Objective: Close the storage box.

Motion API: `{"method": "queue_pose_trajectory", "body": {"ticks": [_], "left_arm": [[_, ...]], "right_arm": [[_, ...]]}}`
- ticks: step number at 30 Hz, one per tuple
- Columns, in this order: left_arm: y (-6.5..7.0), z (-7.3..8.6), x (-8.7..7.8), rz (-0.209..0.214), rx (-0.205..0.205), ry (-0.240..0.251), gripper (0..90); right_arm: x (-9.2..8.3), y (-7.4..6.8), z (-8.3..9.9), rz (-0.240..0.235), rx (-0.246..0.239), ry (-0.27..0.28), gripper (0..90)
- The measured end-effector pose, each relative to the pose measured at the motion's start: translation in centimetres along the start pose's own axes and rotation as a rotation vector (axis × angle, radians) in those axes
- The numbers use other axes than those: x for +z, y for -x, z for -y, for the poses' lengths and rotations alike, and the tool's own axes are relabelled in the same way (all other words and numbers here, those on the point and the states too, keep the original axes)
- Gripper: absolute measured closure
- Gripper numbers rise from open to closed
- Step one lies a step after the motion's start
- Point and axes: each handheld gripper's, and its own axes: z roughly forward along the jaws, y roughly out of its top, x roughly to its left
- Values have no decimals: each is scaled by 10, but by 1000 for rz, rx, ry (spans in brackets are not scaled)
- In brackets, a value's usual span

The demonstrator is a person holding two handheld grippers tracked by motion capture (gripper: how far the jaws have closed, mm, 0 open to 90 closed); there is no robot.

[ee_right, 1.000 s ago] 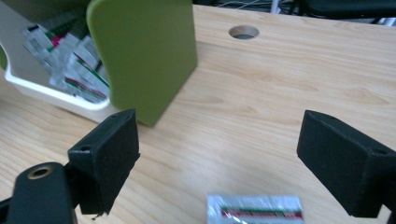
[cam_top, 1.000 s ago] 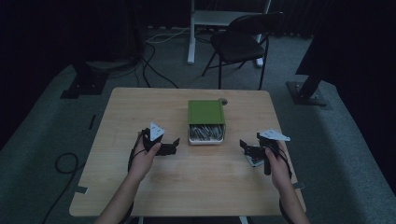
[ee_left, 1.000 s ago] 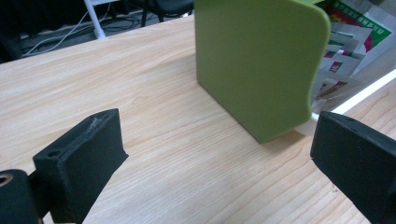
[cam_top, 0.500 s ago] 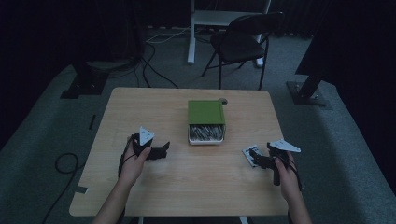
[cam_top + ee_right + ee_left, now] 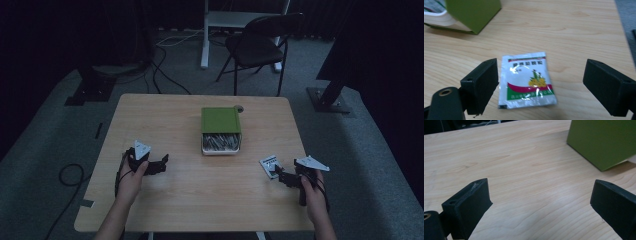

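My right gripper (image 5: 539, 87) hangs low over the table (image 5: 165, 115) with its jaws spread wide and nothing between them but air; the sachet (image 5: 527, 80) lies flat on the wood right under that gap, printed face up, untouched. I judge I'm lined up this way so the jaws can drop on either side of the packet and pinch it by its edges. In the high view the sachet (image 5: 270, 165) sits near the table's right edge, just ahead of my right gripper (image 5: 286, 177) and well apart from the box.

My left gripper (image 5: 539, 202) is just as wide open and holds nothing, resting over bare wood on the left side (image 5: 159, 164), probably parked out of the way.

The green box (image 5: 220, 120) stands in the middle of the table, its white inner tray (image 5: 221, 149) slid out toward me. The tray looks packed with more flat sachets standing on edge, though the dim light keeps me from being sure.
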Motion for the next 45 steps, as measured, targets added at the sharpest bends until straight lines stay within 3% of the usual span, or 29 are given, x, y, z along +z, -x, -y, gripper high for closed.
{"method": "queue_pose_trajectory", "body": {"ticks": [18,31,41,45], "left_arm": [[-31,25,-22,-106,-54,-49,34],[-48,44,-36,-138,-94,-96,35],[-59,57,-44,-160,-124,-168,35],[-63,62,-46,-142,-167,-213,37]], "right_arm": [[-14,9,22,32,21,-51,127],[-17,12,35,67,39,-79,127],[-14,10,38,79,35,-129,127],[-14,9,39,80,30,-140,127]]}}
